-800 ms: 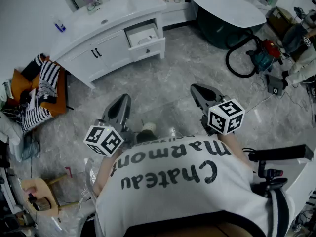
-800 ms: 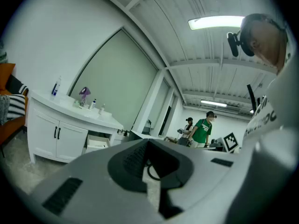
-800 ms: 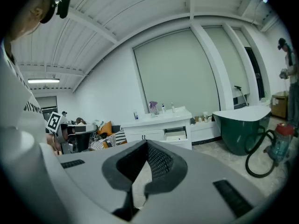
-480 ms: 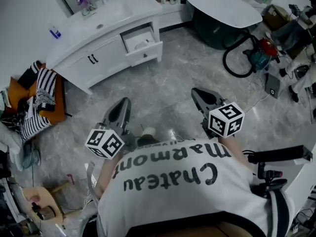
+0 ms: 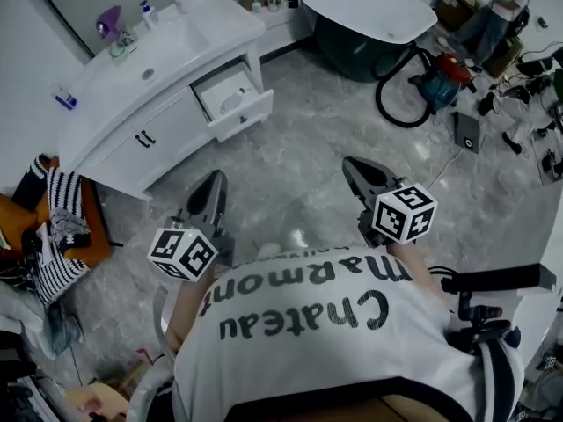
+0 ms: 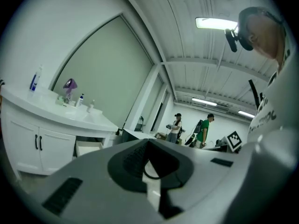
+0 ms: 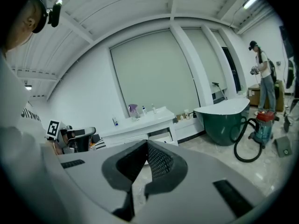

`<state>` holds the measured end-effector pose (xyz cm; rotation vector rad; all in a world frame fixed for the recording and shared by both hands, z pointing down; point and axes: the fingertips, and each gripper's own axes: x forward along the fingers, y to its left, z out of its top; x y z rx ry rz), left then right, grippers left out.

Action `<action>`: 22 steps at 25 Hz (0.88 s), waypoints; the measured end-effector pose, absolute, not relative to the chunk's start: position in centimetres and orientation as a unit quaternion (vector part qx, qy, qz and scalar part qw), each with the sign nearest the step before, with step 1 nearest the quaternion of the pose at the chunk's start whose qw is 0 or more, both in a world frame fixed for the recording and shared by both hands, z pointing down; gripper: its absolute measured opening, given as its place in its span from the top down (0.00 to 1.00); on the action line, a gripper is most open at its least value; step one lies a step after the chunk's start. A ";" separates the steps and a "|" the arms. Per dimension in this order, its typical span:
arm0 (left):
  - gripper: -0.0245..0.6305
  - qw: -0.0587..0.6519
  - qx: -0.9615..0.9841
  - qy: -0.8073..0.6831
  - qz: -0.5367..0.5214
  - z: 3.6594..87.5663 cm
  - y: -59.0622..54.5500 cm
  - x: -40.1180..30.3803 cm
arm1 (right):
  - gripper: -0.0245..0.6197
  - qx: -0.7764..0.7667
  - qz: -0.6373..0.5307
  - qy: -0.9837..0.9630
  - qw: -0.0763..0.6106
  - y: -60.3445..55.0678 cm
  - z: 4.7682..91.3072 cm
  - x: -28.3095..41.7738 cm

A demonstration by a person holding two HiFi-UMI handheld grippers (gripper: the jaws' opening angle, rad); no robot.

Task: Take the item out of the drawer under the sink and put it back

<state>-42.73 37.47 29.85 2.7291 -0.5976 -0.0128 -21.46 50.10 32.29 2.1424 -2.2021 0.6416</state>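
A pale item point(image 5: 230, 102) lies in the open drawer point(image 5: 248, 118) of the white vanity point(image 5: 132, 126), upper left in the head view. The drawer front juts over bare grey floor point(image 5: 299, 143). The left gripper point(image 5: 215, 177) and right gripper point(image 5: 352, 163) hang lower centre, well apart from it, jaws pressed together on nothing. Only the head view looks into the drawer.

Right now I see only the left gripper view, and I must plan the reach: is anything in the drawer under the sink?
Observer: Yes; the head view shows the drawer pulled out, one pale item lying inside.
Operator: Is the right gripper free?
Observer: The right gripper is shut, nothing between its jaws.
Operator: Any floor clutter?
Observer: A vacuum cleaner lies far right of the drawer, beside the bathtub.
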 end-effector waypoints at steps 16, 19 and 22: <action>0.95 0.163 0.974 -0.159 0.003 27.9 23.3 -44.8 | 0.95 0.737 0.219 -0.639 0.030 40.5 33.1 -24.3; 0.95 0.165 0.972 -0.166 -0.002 28.1 22.2 -44.9 | 0.95 0.740 0.233 -0.630 0.027 40.1 34.1 -23.9; 0.95 0.162 0.971 -0.178 0.005 28.3 21.6 -45.1 | 0.95 0.742 0.240 -0.626 0.018 39.7 34.1 -23.8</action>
